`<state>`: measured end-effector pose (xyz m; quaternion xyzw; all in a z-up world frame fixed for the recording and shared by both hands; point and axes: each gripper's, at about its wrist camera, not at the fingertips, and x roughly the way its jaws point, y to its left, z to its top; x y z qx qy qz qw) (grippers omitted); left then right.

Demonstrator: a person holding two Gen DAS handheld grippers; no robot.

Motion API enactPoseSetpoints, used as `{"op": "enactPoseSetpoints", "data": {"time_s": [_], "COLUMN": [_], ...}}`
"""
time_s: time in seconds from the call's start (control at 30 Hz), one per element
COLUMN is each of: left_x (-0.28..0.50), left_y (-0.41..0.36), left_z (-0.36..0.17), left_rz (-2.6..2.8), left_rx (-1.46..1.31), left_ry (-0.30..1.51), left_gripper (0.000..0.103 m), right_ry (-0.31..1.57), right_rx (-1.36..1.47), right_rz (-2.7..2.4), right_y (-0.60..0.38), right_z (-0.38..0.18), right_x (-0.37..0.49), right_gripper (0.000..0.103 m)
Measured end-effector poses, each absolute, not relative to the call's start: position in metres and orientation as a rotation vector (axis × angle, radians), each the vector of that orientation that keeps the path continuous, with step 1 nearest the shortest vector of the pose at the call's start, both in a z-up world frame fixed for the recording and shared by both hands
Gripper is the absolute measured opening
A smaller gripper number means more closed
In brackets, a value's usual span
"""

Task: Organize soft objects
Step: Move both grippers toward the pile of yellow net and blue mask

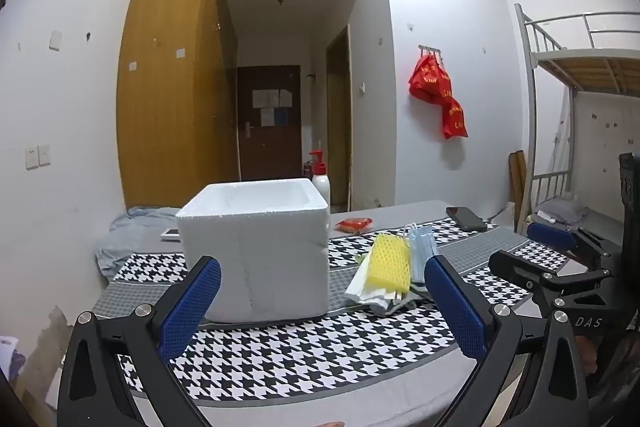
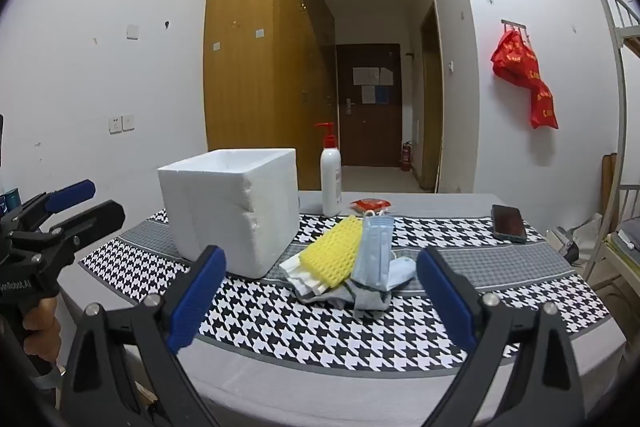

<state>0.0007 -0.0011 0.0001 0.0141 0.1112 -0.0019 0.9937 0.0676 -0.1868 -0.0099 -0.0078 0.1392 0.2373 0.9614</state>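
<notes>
Both tools released, holding nothing: left tool [image 1: 322, 301], right tool [image 2: 320, 293]. Pile — sponge [image 2: 331, 251], masks [image 2: 374, 251], cloth — on surface at box's [image 2: 230, 205] 3 o'clock. I expect a pinch to drag neighbours; masks' loops may snag; light box may slide if bumped.

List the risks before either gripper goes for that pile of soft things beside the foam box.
1. The yellow sponge leans on the face masks and cloths; pulling one may drag the others.
2. The foam box looks light; a nudge from the open left gripper could shove it.
3. The pump bottle stands close behind and could tip.
</notes>
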Motion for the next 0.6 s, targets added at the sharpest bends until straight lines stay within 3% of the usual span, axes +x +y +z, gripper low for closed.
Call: {"op": "enactPoseSetpoints", "data": {"time_s": [0.6], "left_x": [0.003], "left_y": [0.001], "left_z": [0.000], "left_rz": [-0.009], "left_rx": [0.011], "left_ry": [0.225], "left_gripper": [0.102], "right_ry": [0.281], "right_rx": [-0.008], "right_rz": [0.479], "right_y": [-0.188], "right_z": [-0.010], "right_x": [0.068], "right_gripper": [0.098]}}
